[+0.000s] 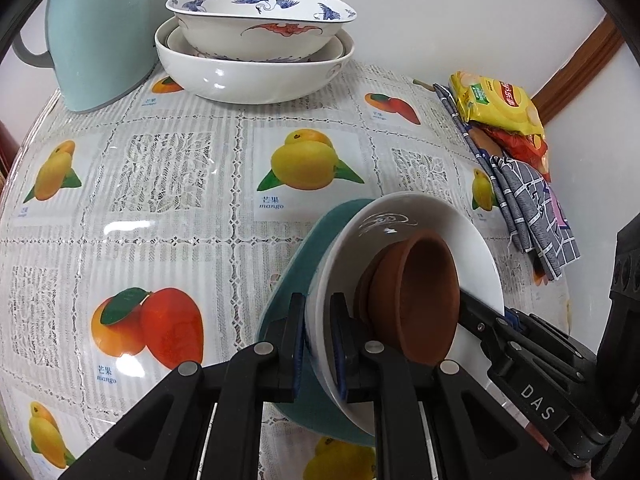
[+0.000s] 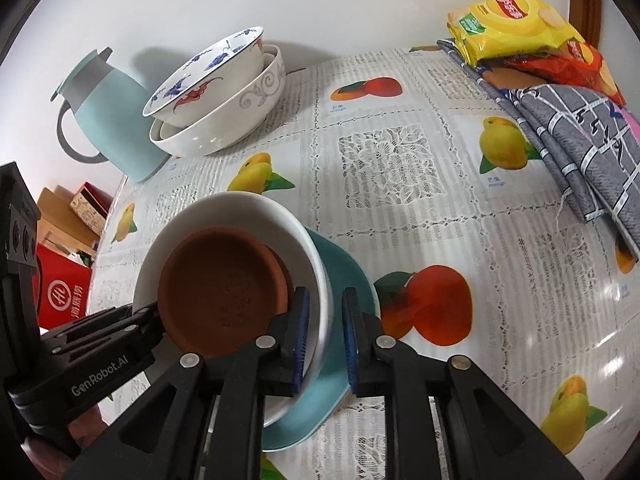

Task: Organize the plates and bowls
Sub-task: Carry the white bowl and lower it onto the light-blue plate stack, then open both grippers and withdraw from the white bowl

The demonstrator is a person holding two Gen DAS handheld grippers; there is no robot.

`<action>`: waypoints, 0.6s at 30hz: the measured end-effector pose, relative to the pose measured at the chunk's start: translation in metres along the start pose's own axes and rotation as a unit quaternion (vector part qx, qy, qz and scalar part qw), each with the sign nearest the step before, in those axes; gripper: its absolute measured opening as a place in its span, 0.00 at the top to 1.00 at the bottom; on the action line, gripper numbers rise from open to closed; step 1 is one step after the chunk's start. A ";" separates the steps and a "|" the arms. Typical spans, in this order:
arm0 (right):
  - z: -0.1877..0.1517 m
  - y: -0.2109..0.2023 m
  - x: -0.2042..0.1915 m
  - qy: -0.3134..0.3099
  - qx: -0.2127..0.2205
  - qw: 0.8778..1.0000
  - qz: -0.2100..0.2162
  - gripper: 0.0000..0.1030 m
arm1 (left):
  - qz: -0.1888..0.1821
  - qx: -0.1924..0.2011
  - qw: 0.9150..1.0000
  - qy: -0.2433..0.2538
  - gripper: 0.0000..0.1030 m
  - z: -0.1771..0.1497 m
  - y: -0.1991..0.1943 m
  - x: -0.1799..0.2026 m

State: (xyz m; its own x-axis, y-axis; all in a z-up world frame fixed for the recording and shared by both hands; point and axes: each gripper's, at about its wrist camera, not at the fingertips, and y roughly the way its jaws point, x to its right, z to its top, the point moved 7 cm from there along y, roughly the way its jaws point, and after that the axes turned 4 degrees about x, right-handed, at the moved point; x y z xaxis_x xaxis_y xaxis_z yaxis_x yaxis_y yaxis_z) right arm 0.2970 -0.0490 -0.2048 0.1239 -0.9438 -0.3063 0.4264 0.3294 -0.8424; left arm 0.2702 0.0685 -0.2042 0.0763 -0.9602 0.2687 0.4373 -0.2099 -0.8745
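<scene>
Gripping opposite rims of the white bowl, both the left tongs and right tongs are clamping it above the teal plate.

White wall behind table, plain, evenly lit. Brown wooden trim runs diagonally at right. Table covered by lace-pattern cloth under glossy clear sheet, mango prints with captions; soft light glare on surface. Beyond table's left edge, lower down: red box with white logo, cardboard boxes stacked near wall.
</scene>
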 end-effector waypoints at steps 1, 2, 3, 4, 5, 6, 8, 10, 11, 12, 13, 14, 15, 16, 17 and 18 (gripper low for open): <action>0.000 0.000 0.000 0.000 -0.001 1.000 0.000 0.83 | 0.001 -0.001 1.000 0.002 0.87 -0.001 0.000 0.000; -0.001 0.000 0.001 0.002 -0.003 1.000 0.000 0.83 | 0.002 -0.001 1.000 0.004 0.87 -0.001 0.000 0.001; -0.002 -0.001 0.002 0.004 -0.004 1.000 0.001 0.82 | 0.003 -0.001 1.000 0.005 0.87 -0.002 0.000 0.001; -0.002 -0.001 0.003 0.004 -0.006 1.000 0.002 0.82 | 0.004 -0.001 1.000 0.005 0.86 -0.002 0.000 0.001; -0.002 -0.001 0.003 0.004 -0.006 1.000 0.002 0.81 | 0.005 -0.001 1.000 0.005 0.86 -0.003 -0.001 0.001; -0.003 -0.002 0.003 0.003 -0.005 1.000 0.001 0.80 | 0.006 -0.001 1.000 0.006 0.85 -0.003 -0.001 0.001; -0.003 -0.006 0.004 -0.001 -0.002 1.000 -0.002 0.78 | 0.008 -0.001 1.000 0.008 0.85 -0.004 -0.001 0.001; -0.003 -0.010 0.004 -0.002 0.004 1.000 -0.006 0.77 | 0.007 -0.002 1.000 0.006 0.85 -0.005 -0.002 0.001; -0.003 -0.012 0.004 -0.005 0.007 1.000 -0.007 0.77 | 0.009 -0.003 1.000 0.008 0.85 -0.006 -0.002 0.001; -0.004 -0.013 0.003 -0.008 0.008 1.000 -0.009 0.76 | 0.010 -0.003 1.000 0.010 0.85 -0.006 -0.002 0.001; -0.004 -0.014 0.003 -0.013 0.009 1.000 -0.011 0.75 | 0.013 -0.006 1.000 0.014 0.84 -0.007 -0.003 0.002; -0.005 -0.015 0.003 -0.016 0.010 1.000 -0.013 0.73 | 0.015 -0.009 1.000 0.014 0.83 -0.008 -0.003 0.002; -0.006 -0.016 0.003 -0.018 0.011 1.000 -0.018 0.72 | 0.017 -0.009 1.000 0.014 0.81 -0.008 -0.004 0.002; -0.006 -0.017 0.003 -0.020 0.011 1.000 -0.021 0.71 | 0.015 -0.008 1.000 0.014 0.80 -0.009 -0.006 0.002; -0.007 -0.018 0.003 -0.022 0.012 0.999 -0.023 0.71 | 0.013 -0.005 1.000 0.013 0.80 -0.009 -0.008 0.002; -0.008 -0.019 0.003 -0.024 0.012 0.999 -0.025 0.70 | 0.014 -0.003 1.000 0.012 0.78 -0.009 -0.010 0.001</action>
State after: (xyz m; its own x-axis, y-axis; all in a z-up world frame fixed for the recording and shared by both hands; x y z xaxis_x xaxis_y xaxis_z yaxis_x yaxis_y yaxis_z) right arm 0.2826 -0.0579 -0.1933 0.1442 -0.9593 -0.2426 0.4549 0.2820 -0.8447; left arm 0.2574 0.0679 -0.1990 0.0667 -0.9698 0.2348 0.4294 -0.1845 -0.8841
